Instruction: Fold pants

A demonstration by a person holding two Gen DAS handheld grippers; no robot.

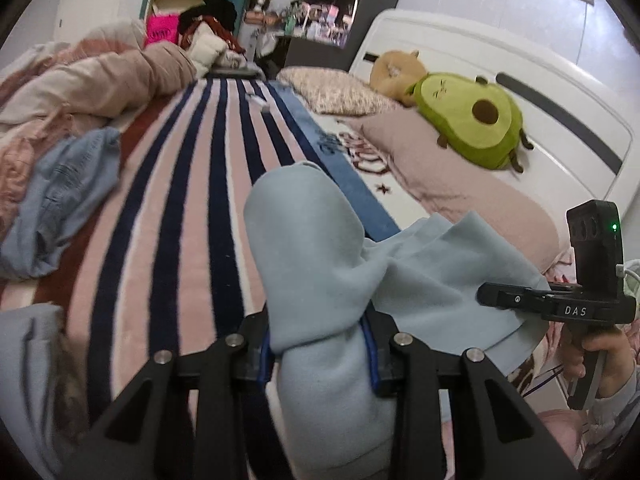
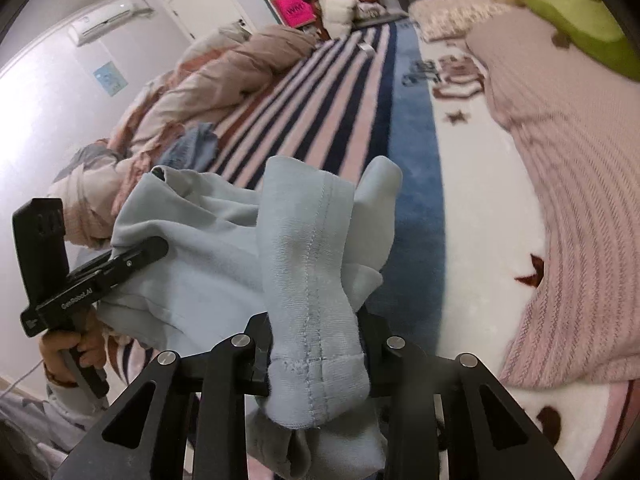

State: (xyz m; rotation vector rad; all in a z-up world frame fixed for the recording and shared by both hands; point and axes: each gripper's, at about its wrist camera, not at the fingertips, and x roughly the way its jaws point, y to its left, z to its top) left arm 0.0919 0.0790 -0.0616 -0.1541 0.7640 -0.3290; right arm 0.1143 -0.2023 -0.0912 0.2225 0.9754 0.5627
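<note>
Pants (image 1: 320, 248): light blue-grey cloth, matt and soft like fleece, with a fine ribbed knit and a stitched seam down the bunched part (image 2: 316, 280). Left gripper (image 1: 320, 344) and right gripper (image 2: 318, 348): matt black plastic arms with bright, smooth metal pivot pins (image 1: 403, 337); blue lining shows on the left gripper's inner faces. Striped blanket (image 1: 192, 208): plush, fuzzy pile; pink pillow (image 2: 560, 208): ribbed knit cloth; avocado toy (image 1: 468, 120): smooth plush; headboard (image 1: 540, 92): glossy white.
</note>
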